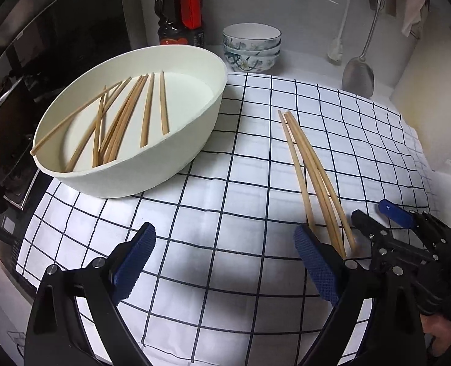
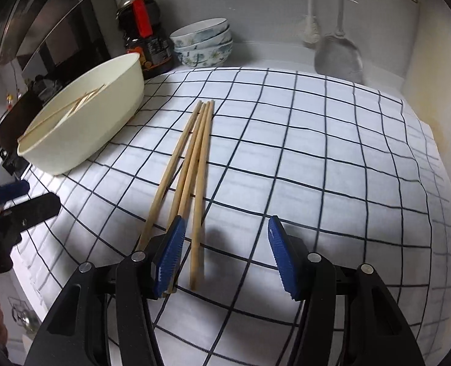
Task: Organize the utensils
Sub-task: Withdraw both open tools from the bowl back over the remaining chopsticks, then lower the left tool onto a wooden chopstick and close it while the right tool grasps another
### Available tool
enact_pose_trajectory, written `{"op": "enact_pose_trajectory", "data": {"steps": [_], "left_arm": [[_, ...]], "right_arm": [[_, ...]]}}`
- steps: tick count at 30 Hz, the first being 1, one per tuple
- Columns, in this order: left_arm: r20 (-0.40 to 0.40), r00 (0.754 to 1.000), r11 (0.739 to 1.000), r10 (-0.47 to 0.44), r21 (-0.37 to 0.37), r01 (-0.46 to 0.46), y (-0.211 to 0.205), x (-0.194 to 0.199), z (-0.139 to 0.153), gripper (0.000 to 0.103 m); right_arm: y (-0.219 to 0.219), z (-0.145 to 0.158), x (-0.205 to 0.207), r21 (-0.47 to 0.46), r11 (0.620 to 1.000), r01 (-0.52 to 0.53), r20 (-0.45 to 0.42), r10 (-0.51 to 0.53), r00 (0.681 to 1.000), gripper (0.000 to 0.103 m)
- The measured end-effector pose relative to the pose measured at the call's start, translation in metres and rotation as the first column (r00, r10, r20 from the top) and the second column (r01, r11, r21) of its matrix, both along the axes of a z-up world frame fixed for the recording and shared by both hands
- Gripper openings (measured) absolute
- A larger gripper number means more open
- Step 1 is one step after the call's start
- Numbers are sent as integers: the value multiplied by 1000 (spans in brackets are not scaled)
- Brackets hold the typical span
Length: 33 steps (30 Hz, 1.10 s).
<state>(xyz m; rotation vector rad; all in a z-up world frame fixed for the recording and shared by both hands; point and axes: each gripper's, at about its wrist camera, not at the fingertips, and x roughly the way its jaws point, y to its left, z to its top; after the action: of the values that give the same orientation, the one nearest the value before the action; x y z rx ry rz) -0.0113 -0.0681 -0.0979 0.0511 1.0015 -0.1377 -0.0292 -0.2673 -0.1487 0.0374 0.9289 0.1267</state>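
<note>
left wrist view: a white cloth with a dark grid [image 1: 225, 183] covers the counter. using the oval white bowl [image 1: 195, 140] as the landmark, it sits on the cloth's far left part and holds many wooden chopsticks [image 1: 124, 116] lying loosely lengthwise, one leaning on its near rim. right of the bowl, well apart from it, a small bundle of loose chopsticks [image 1: 310, 170] lies on the cloth. behind the bowl stand a dark sauce bottle with a red handle [image 1: 179, 12] and a stack of patterned small bowls [image 1: 251, 47]. far right of the bowl a metal ladle [image 1: 358, 74] and a white brush [image 1: 336, 48] hang against the pale wall; a dark stove area lies left of the bowl. the left gripper [image 1: 225, 262] hangs above bare cloth with its blue pads wide apart and nothing between them. the right gripper [image 1: 374, 216] shows at the right edge, just beside the bundle's near ends.

right wrist view: the bowl [image 2: 109, 128] is at the left, the bottle [image 2: 143, 30] and stacked bowls [image 2: 204, 42] behind it. the loose chopsticks [image 2: 195, 158] lie right of the bowl, running toward the camera. the right gripper [image 2: 225, 253] stands wide over their near ends, gripping nothing; one stick lies between the pads, the rest by or under the left pad. the left gripper's tip [image 2: 33, 207] shows in front of the bowl.
</note>
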Motion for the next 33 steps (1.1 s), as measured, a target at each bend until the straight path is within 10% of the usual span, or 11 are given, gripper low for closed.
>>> {"op": "enact_pose_trajectory", "data": {"steps": [33], "left_arm": [[-81,996,998,-49,31,51,-58,22,-51,91]], "right_arm": [[-38,-15,17,-99,995,-21,17,23,1000,54]]}}
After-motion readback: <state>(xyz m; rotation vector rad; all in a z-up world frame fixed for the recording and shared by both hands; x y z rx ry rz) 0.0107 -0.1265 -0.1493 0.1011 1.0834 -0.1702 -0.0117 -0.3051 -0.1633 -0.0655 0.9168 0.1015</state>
